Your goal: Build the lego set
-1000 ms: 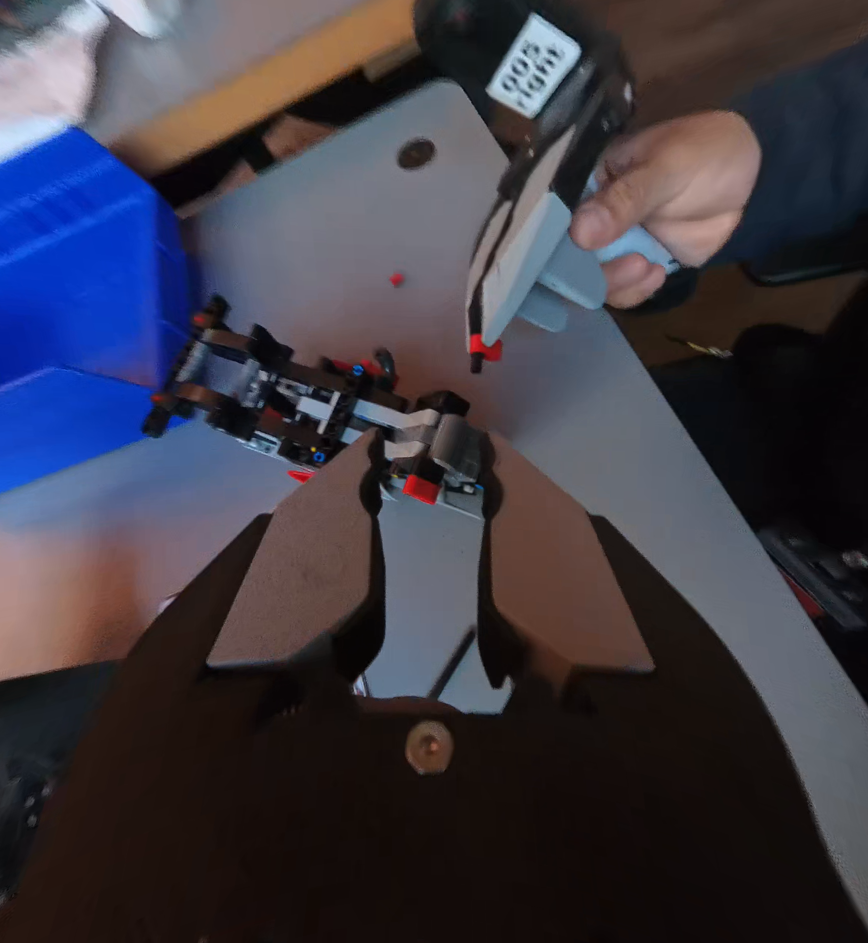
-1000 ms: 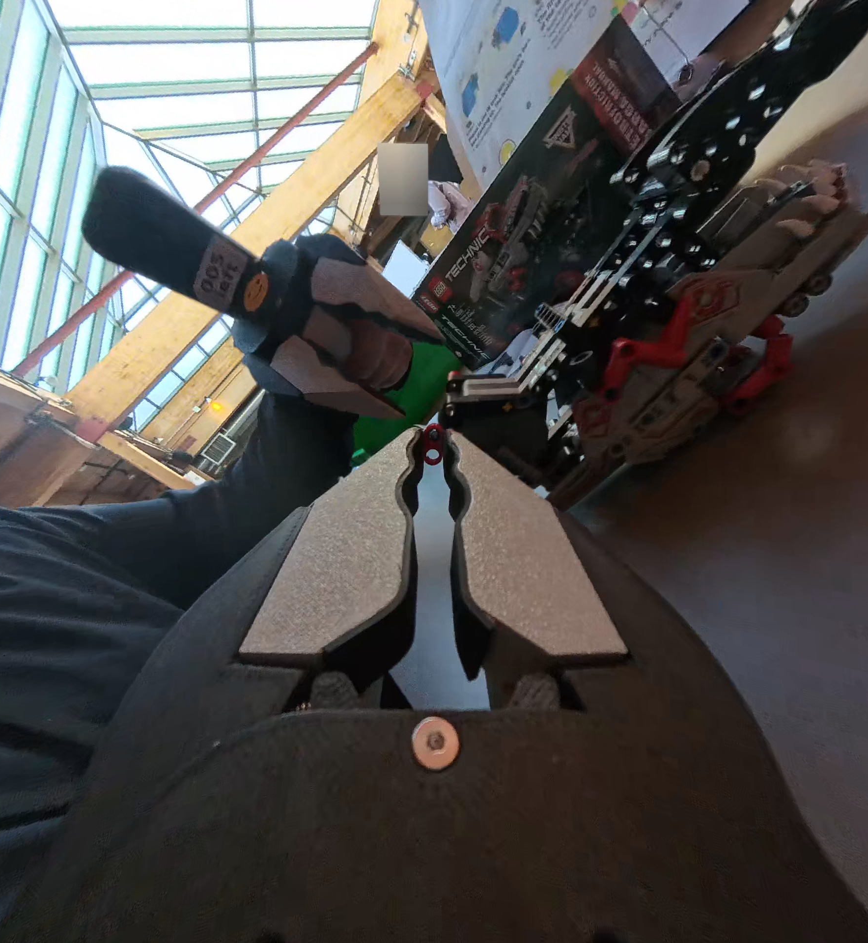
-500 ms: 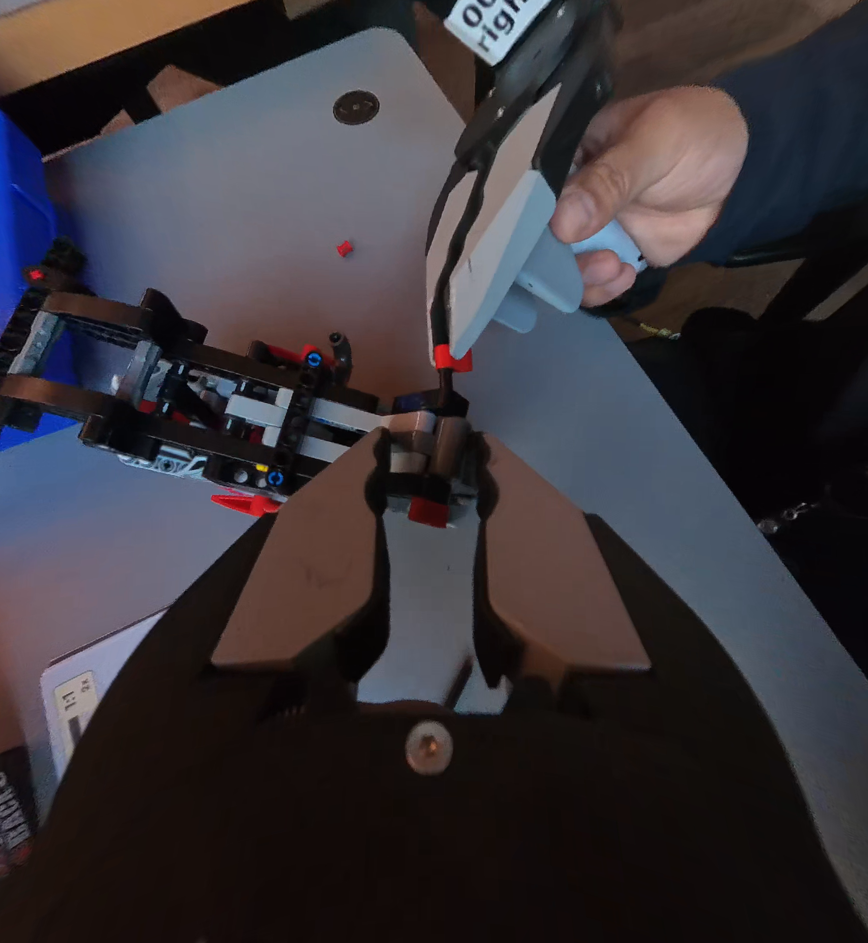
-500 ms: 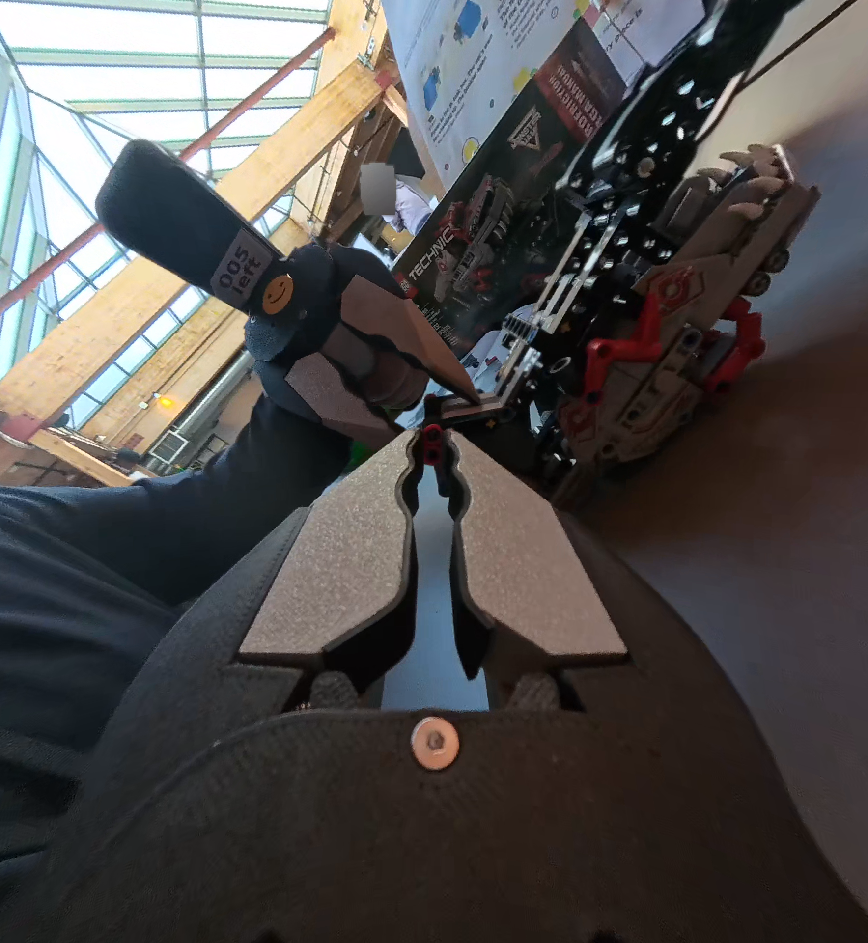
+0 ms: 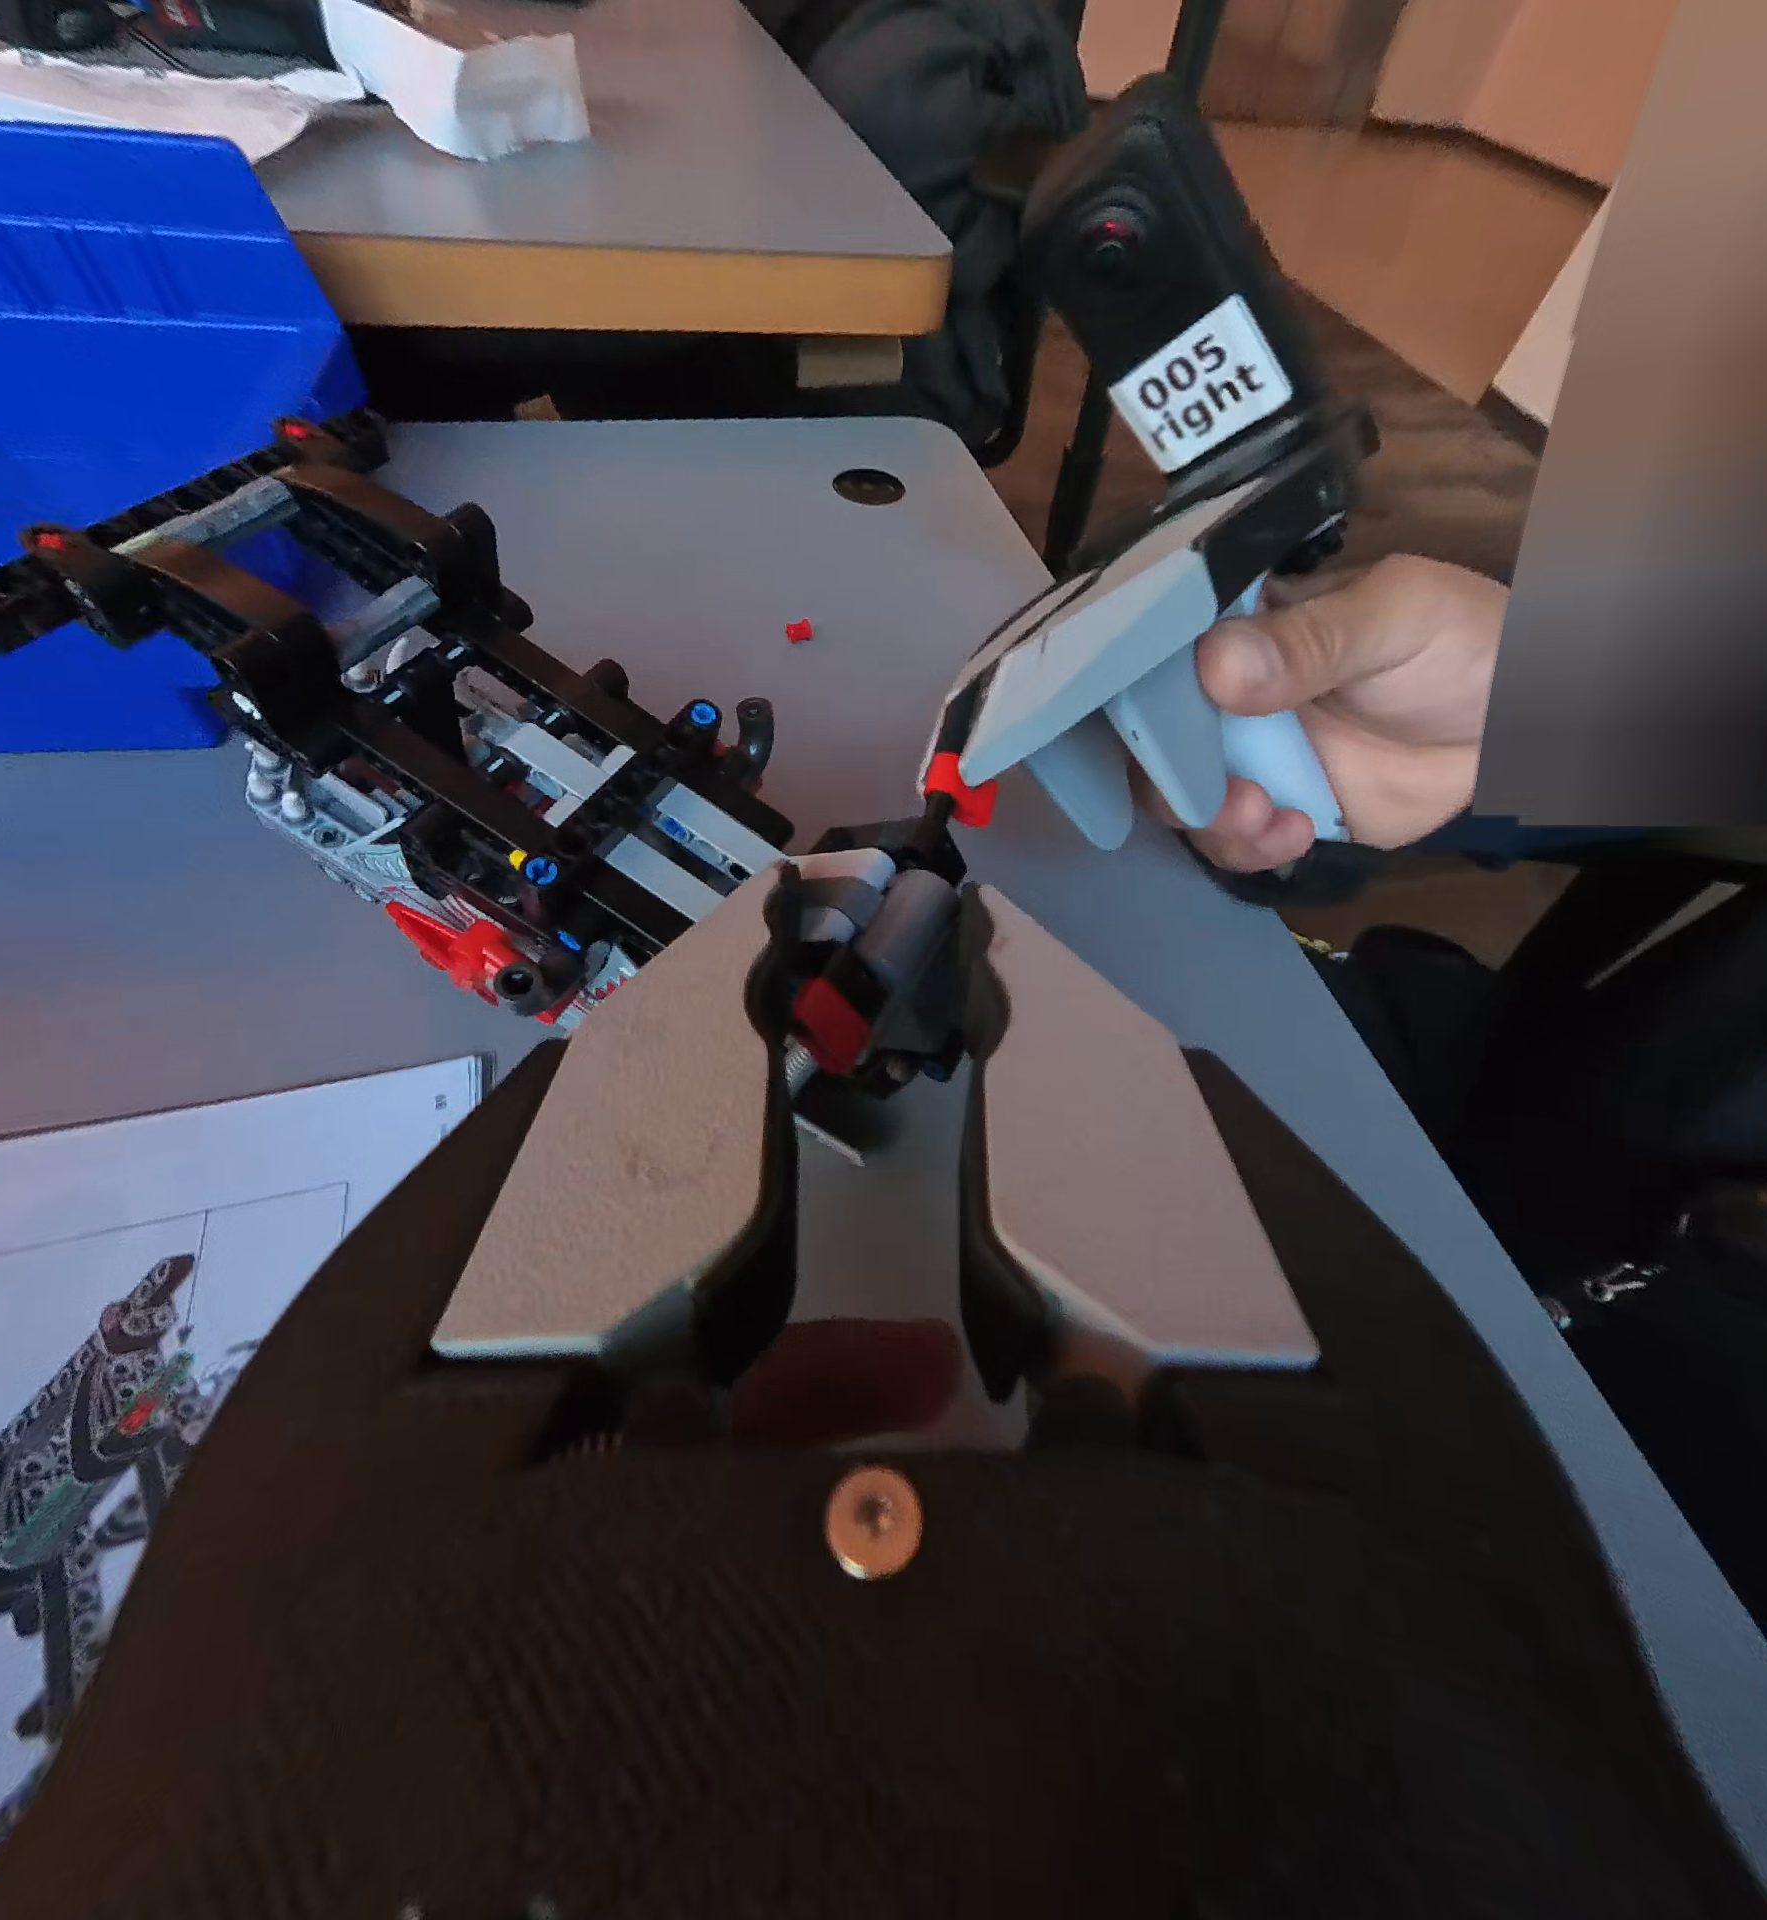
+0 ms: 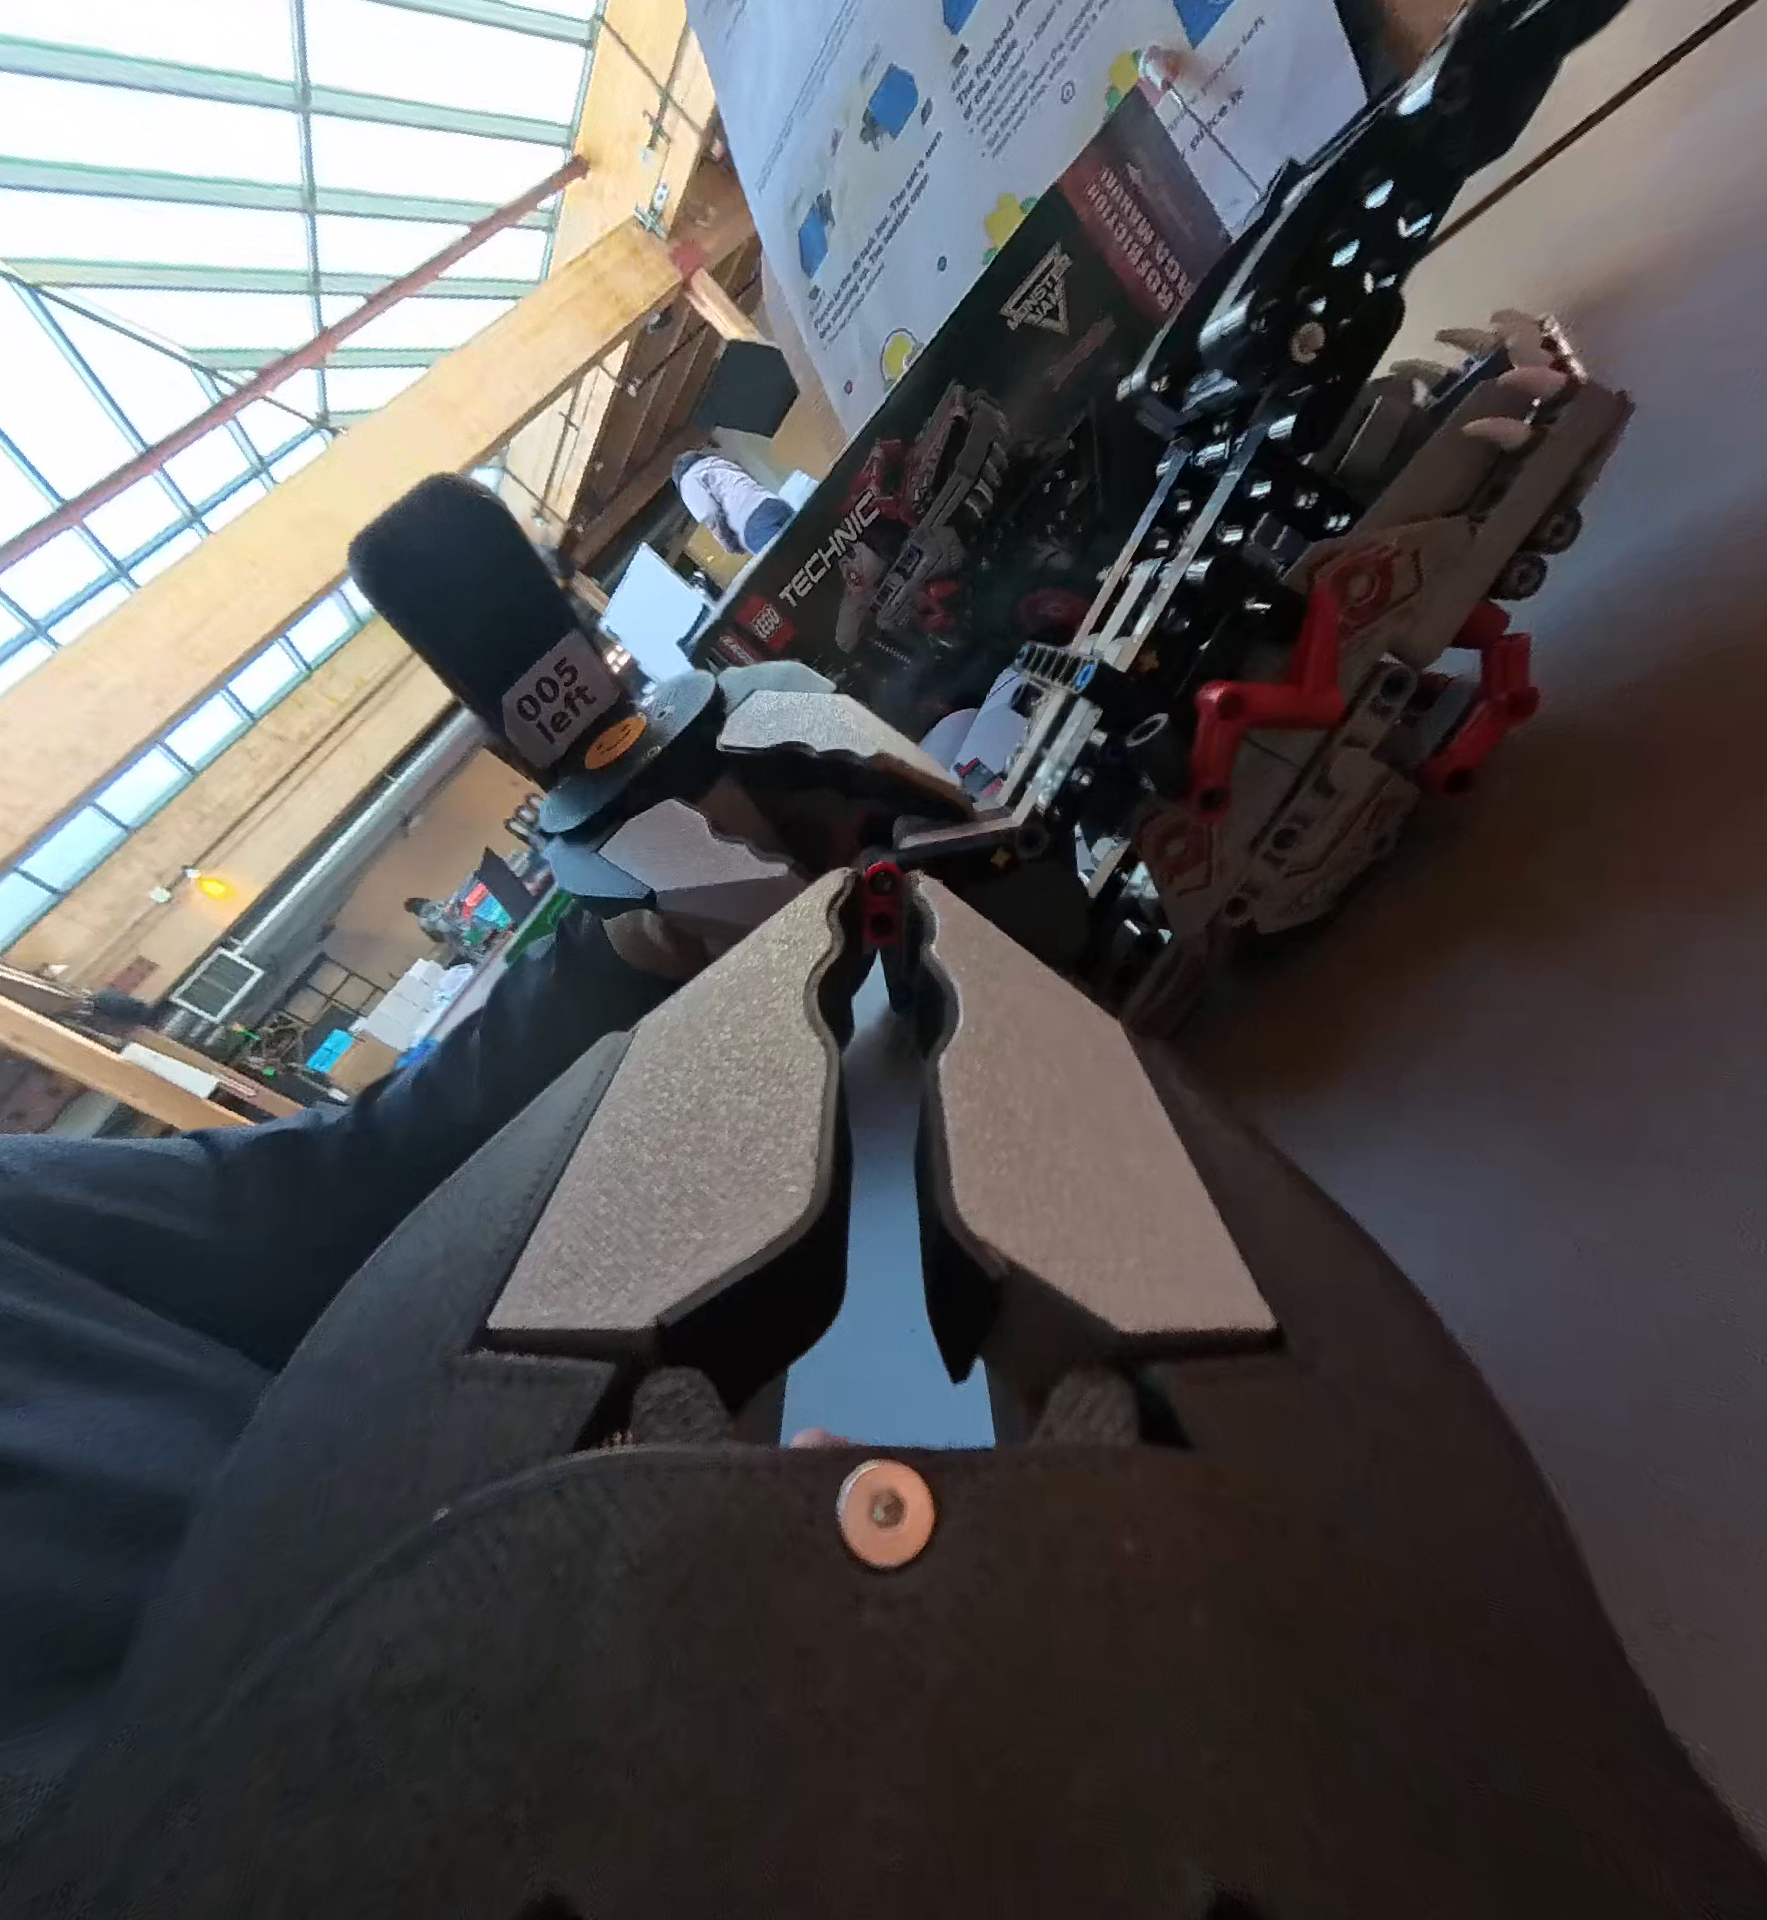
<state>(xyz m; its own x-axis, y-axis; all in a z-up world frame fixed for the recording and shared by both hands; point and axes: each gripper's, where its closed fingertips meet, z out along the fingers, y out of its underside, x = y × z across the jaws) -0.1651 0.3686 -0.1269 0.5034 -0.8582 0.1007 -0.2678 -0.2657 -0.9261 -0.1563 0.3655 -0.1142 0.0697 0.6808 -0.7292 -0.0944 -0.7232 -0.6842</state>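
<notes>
Lego chassis (image 5: pixel 463 748) end between left hand-held gripper (image 5: pixel 874 914) fingers

Lego model (image 5: pixel 463 748) on table (image 5: pixel 1118 935), booklet (image 5: pixel 131 1247) before it.

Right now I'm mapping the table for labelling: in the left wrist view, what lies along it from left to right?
Blue bin → lego chassis → loose red peg → right gripper → the hand holding it.
</notes>
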